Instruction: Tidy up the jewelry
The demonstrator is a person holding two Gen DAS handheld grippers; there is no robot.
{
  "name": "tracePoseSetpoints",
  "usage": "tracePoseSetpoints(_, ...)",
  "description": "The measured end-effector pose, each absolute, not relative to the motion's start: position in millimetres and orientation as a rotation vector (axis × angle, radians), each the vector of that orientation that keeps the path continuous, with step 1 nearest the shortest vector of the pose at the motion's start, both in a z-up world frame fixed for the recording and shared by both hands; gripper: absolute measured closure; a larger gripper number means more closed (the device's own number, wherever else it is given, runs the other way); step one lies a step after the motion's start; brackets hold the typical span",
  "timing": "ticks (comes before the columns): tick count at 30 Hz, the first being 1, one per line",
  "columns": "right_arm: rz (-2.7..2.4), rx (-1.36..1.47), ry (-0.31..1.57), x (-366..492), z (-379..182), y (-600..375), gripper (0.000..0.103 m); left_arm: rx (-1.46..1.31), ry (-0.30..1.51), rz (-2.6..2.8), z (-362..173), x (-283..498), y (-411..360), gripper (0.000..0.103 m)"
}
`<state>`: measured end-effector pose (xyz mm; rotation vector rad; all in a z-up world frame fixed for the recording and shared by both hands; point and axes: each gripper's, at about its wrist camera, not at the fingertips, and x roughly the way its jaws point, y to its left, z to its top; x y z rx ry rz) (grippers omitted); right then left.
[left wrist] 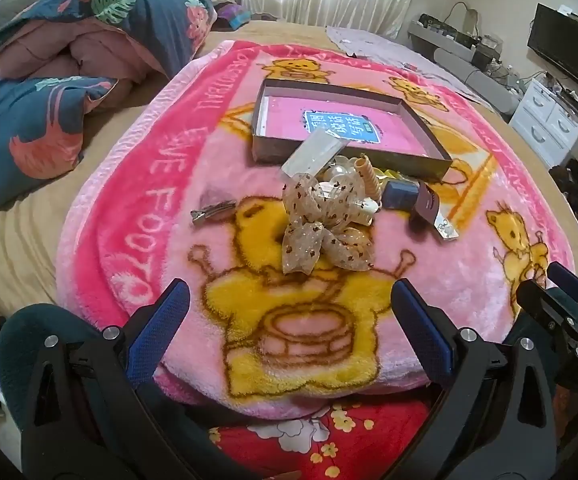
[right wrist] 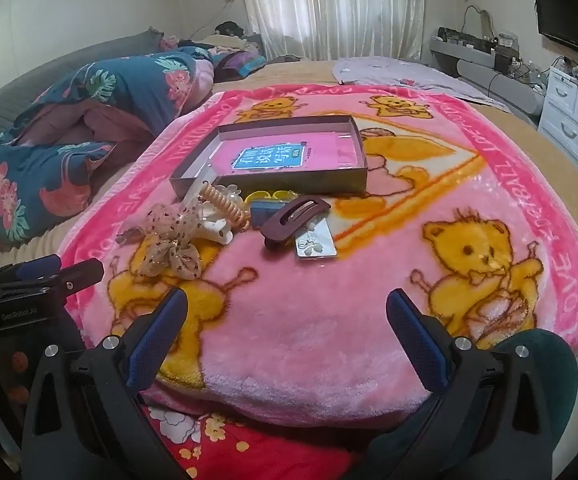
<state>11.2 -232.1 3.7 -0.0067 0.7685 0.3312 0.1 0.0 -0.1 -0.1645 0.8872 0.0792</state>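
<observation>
A pile of hair accessories and jewelry lies on a pink bear blanket in front of a shallow open box with a pink book inside. Nearest me is a sheer spotted bow. Around it are a metal clip, a clear packet, a coiled hair tie, a dark maroon hair clip and a silver card. My left gripper hovers open just short of the bow. Further right, my right gripper is open over bare blanket, short of the maroon clip.
A folded floral quilt lies at the left on the bed. Curtains hang behind. A white drawer unit and a television stand at the right. Each gripper's side shows at the other view's edge.
</observation>
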Motion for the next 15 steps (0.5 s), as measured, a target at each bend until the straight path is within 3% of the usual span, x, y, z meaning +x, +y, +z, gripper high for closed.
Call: tracePoseSetpoints(15,0.335,-0.009,0.767,11.3,5.3,-232.4,0.004,-0.162,0.872,0.071,0.9,1.5,-2.2,0.009)
